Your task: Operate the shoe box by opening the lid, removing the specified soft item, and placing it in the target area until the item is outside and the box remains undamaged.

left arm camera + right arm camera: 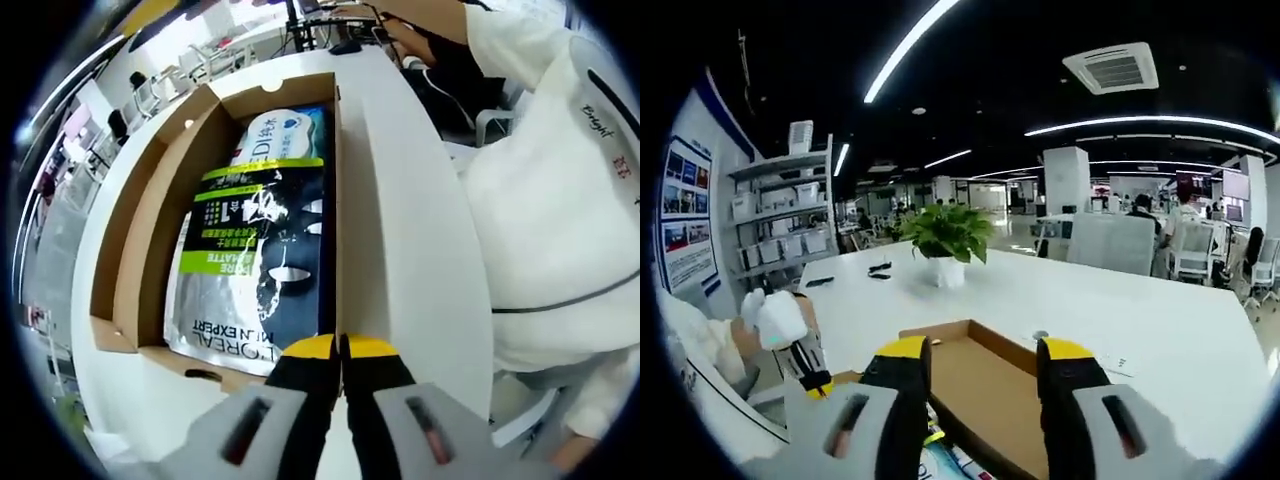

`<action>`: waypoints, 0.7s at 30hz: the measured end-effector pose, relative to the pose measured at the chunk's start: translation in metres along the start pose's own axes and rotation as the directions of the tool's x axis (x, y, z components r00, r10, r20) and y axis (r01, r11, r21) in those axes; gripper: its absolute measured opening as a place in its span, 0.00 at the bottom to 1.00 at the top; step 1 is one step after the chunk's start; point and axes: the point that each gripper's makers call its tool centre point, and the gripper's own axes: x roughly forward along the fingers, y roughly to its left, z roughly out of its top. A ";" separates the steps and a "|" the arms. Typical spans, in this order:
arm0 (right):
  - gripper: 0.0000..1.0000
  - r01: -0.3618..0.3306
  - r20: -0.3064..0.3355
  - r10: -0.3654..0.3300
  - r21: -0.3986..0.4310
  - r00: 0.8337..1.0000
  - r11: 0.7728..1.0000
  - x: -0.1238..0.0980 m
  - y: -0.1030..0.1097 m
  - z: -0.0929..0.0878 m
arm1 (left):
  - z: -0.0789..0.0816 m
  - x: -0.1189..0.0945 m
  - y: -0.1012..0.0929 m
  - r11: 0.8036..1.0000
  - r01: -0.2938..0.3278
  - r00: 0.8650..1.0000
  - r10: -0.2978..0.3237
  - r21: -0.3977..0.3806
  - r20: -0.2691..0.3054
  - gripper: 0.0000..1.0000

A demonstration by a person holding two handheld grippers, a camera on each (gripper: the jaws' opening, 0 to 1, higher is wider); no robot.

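Shoe box [150,250] lies open at centre frame, soft packet [255,260] inside; left gripper [340,348], jaws clenched, pinches its lid [400,230] edge; right gripper [980,362] hangs released above; yanking risks tearing the cardboard.

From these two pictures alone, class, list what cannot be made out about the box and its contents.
- Left gripper view: the near edge of the soft pack is hidden behind the left gripper.
- Left gripper view: anything under the pack in the shoe box is covered.
- Right gripper view: the box's near part is cut off by the right gripper.
- Right gripper view: the wall posters' print is too small.
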 end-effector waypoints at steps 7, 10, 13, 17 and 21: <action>0.40 -0.029 0.006 0.029 -0.027 1.000 0.999 -0.010 0.021 0.001 | 0.001 0.000 0.001 1.000 -0.024 1.000 0.024 -0.013 0.020 0.02; 0.43 -0.048 -0.001 0.048 -0.020 0.999 0.999 -0.013 0.027 -0.001 | 0.001 -0.001 0.002 0.998 -0.014 0.999 0.016 -0.053 0.041 0.02; 0.44 -0.042 -0.031 0.040 -0.069 0.999 0.997 -0.011 0.027 -0.014 | 0.002 -0.001 0.002 0.999 -0.001 0.999 0.004 -0.055 0.053 0.02; 0.44 -0.059 -0.060 0.056 -0.039 0.997 0.998 -0.011 0.030 -0.030 | 0.002 0.001 0.002 0.997 -0.010 1.000 0.011 -0.073 0.022 0.02; 0.26 -0.057 -0.062 0.052 -0.071 0.997 0.996 -0.019 0.033 -0.032 | 0.001 0.002 0.002 0.997 -0.029 0.999 0.031 -0.068 0.024 0.03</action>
